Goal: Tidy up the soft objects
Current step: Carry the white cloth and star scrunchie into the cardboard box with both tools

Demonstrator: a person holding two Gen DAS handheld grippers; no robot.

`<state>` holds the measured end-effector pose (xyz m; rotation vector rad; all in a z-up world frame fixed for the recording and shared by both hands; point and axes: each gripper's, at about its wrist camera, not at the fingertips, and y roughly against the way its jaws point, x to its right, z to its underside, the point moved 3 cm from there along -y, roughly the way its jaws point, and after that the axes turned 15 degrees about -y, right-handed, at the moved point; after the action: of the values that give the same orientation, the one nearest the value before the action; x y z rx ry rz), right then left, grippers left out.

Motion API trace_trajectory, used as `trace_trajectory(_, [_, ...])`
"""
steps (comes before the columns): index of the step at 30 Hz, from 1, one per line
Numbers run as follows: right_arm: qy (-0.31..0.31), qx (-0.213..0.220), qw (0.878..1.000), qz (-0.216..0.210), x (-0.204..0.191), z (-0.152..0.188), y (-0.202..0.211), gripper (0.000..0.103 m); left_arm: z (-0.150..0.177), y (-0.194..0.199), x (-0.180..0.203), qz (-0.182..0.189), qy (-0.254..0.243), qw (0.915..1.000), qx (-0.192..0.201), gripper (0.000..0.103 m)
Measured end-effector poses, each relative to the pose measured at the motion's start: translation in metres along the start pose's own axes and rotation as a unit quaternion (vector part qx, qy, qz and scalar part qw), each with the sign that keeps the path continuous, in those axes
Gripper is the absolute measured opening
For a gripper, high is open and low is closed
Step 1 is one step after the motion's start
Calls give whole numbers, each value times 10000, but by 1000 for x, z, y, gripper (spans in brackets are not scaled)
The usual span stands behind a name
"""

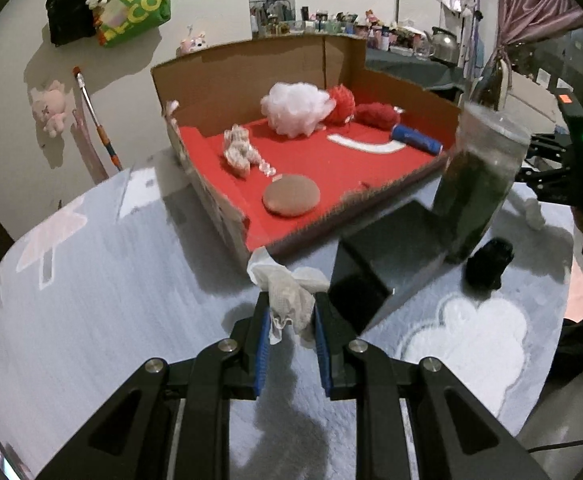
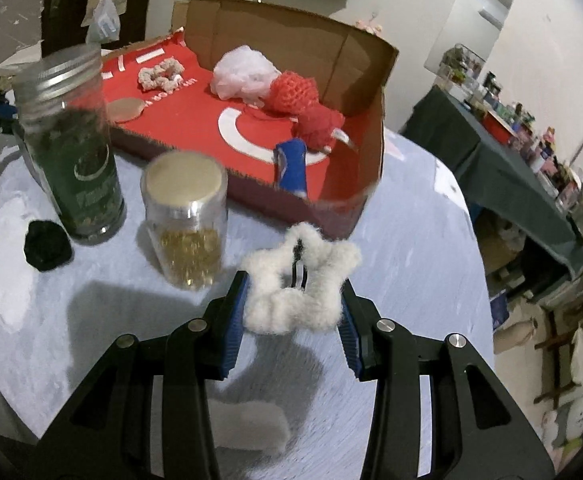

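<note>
Already in the box (image 1: 219, 80): white puff (image 1: 297, 108), red puffs, scrunchie, pad. Left gripper (image 1: 291, 320) clamped on a cloth (image 1: 291, 294), right gripper (image 2: 293, 304) on a fuzzy star (image 2: 303, 276), both just short of the box. Black lump (image 1: 489, 264) beside it, left.

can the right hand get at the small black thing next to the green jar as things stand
Probably not yet. The right tongs are shut on a fluffy white star, so they'd have to drop that first. The black lump lies bare on the cloth, but the green jar and clear jar crowd it.
</note>
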<state>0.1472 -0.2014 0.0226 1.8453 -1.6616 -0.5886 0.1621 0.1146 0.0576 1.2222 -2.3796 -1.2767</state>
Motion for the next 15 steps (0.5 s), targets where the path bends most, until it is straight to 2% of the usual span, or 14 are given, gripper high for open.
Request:
trace_trajectory(5, [291, 141, 9995, 24, -2, -20, 5, 39, -21, 4, -9, 40, -98, 9999, 95, 21])
trace_trajectory(11, [410, 333, 9986, -100, -4, -50, 10, 39, -55, -1, -15, 270, -67, 9994, 219, 21])
trace_trajectory(15, [186, 288, 9978, -575, -7, -78, 4, 39, -80, -15, -20, 419, 82, 9990, 139, 21])
